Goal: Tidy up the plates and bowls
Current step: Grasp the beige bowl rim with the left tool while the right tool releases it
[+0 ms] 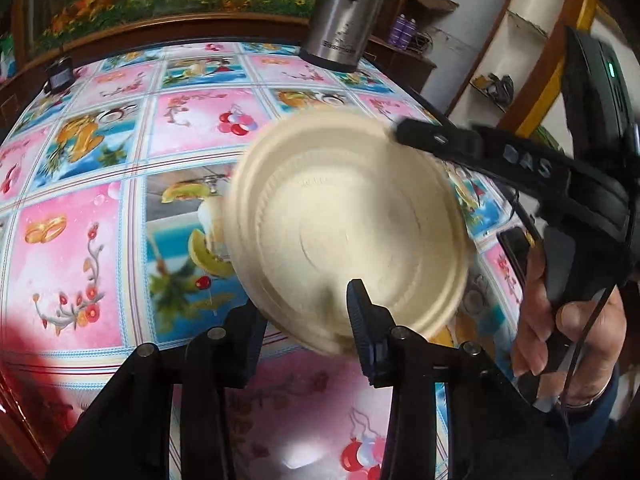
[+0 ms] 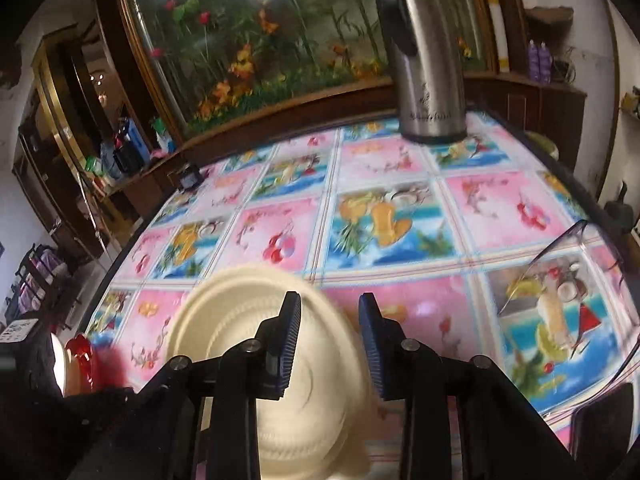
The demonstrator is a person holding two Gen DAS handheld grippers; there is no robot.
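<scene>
Above the patterned table point(image 1: 80, 240), near its front edge, a stack of plates point(image 1: 344, 220) is held off the cloth and tilted, its hollow face turned toward the left gripper point(image 1: 304, 296). The near rim of the stack is grasped between the left jaws: one finger is seen in front of the rim, the other is hidden behind it. The right gripper point(image 2: 330, 300) is placed at the opposite, far rim, so the stack lies straight between the two tools. Its jaws are seen standing somewhat apart with the blurred rim crossing the gap, but whether the pads press on it cannot be told. Being round, the stack has no long axis. Any setting-down is judged to depend on the left grip, with a steel flask point(image 2: 432, 80) well apart at the back.
</scene>
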